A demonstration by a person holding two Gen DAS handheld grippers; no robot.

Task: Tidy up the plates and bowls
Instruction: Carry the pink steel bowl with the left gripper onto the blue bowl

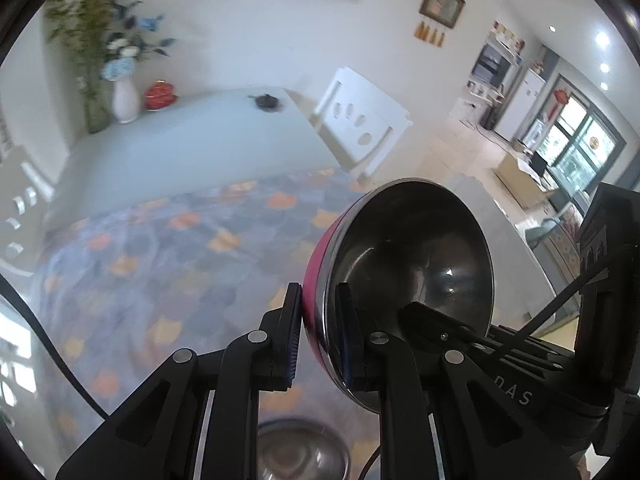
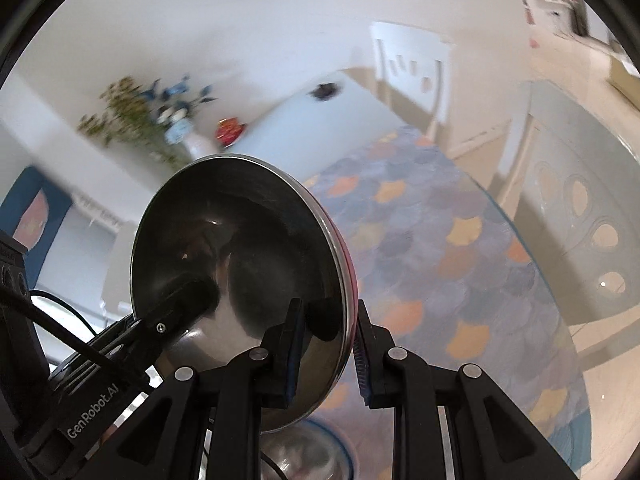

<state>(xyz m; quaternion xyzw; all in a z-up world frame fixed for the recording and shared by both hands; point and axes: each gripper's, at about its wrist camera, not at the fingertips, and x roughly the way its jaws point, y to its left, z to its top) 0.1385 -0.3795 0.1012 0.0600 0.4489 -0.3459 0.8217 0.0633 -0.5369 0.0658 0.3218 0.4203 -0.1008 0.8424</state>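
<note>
The left gripper (image 1: 318, 332) has its jaws pinching the rim of a pink-sided steel bowl (image 1: 404, 276): one pad presses the pink outer wall, the other sits against the shiny inside. The bowl is lifted clear of the surface (image 1: 168, 240) and tipped on edge, its opening facing right in the left wrist view, toward the right gripper's black body, whose tip reaches in at the bowl's lower rim.

The right gripper (image 2: 326, 344) has its jaws pinching the rim of a steel bowl (image 2: 240, 264) in the same way, one pad inside the polished hollow and one on the pink outer edge. Whether this is the same bowl as the left one holds cannot be told for certain.

Below both grippers, at the near edge of the surface, a second steel bowl (image 1: 300, 452) stands upright; in the right wrist view a blue edge shows around it.

The surface carries a cloth printed in blue-grey scales with orange patches over its near part; its far part is bare and pale. At the far left corner stand a white vase (image 1: 126, 98) of flowers and a red container (image 1: 160, 95), and a small dark object (image 1: 266, 101) lies near the far edge. A white chair (image 1: 362, 124) stands beside the far right corner.
</note>
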